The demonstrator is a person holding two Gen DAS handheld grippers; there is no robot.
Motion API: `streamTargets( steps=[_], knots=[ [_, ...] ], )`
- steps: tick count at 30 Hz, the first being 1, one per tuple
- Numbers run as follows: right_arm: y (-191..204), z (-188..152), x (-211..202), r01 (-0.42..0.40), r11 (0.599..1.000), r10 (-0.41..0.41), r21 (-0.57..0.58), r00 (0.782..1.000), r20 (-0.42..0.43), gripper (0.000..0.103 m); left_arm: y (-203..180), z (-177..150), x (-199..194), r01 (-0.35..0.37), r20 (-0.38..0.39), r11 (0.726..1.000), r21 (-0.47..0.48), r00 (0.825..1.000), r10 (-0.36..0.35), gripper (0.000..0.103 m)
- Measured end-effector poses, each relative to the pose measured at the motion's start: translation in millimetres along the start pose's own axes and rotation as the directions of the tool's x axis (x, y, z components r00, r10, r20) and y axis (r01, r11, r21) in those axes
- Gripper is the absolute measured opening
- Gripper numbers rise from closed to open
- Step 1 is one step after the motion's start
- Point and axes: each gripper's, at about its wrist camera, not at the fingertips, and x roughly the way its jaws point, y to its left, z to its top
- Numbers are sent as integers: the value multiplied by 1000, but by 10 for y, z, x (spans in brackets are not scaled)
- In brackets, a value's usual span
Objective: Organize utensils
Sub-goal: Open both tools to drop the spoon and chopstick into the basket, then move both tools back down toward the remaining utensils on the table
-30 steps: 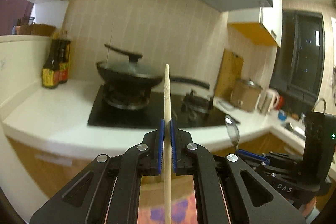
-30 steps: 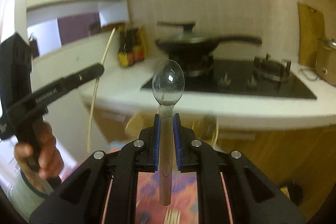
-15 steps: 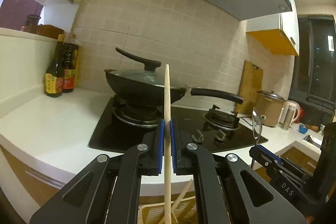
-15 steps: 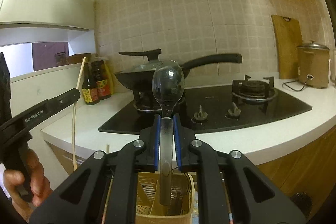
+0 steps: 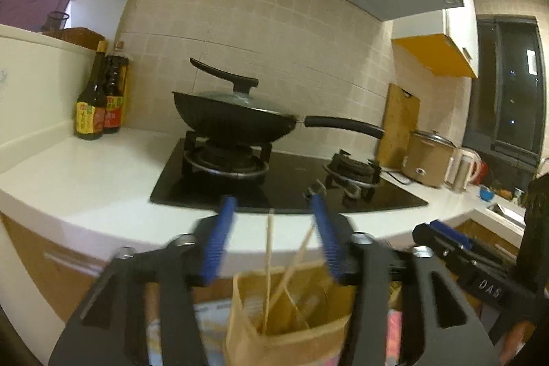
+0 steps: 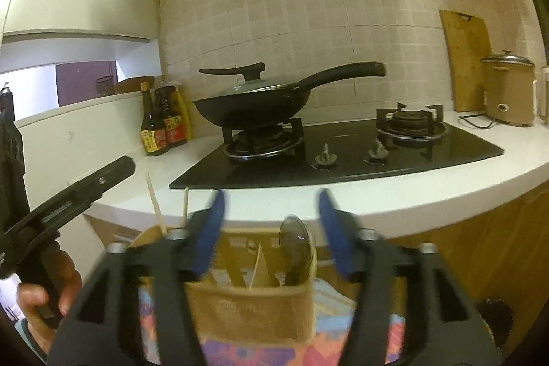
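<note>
My left gripper (image 5: 272, 235) is open and empty above a tan utensil holder (image 5: 288, 335). Wooden chopsticks (image 5: 268, 266) stand in the holder between the blue pads. My right gripper (image 6: 271, 230) is open and empty above the same holder (image 6: 250, 307). A clear plastic spoon (image 6: 295, 246) stands bowl-up in the holder's right compartment. Chopstick tips (image 6: 154, 204) poke up at its left side. The left gripper also shows in the right wrist view (image 6: 68, 198), held by a hand.
A white counter (image 6: 394, 194) with a black gas hob (image 6: 343, 156) lies ahead. A lidded black wok (image 6: 254, 105) sits on the left burner. Sauce bottles (image 5: 97, 105) stand at the left, a rice cooker (image 6: 507, 91) and cutting board (image 6: 466, 60) at the right. A patterned cloth (image 6: 240, 352) lies under the holder.
Both grippers opened. The chopstick dropped from the left gripper into the holder, and the spoon dropped from the right gripper into the holder.
</note>
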Motion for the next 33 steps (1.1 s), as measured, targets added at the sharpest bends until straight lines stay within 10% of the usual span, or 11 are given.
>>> streamTargets(
  steps=[9, 16, 23, 27, 33],
  knots=[
    [53, -42, -641, -17, 1000, 17, 3, 986, -166, 56, -120, -15, -843, 61, -90, 998, -2, 994, -61, 73],
    [125, -347, -918, -29, 999, 33, 15, 912, -410, 56, -178, -347, -1214, 13, -277, 1000, -13, 961, -16, 72],
    [118, -946, -1010, -1, 1000, -3, -7, 819, -573, 47, -119, -1034, -1285, -24, -503, 999, -44, 864, -1, 63],
    [-12, -1318, -929, 1, 999, 24, 36, 723, -691, 31, -37, -1385, -1233, -48, -609, 997, -59, 793, 3, 57],
    [-49, -1569, -857, -18, 998, 56, 59, 666, -744, 25, -33, -1662, -1189, -59, -670, 997, -58, 742, 5, 48]
  ],
)
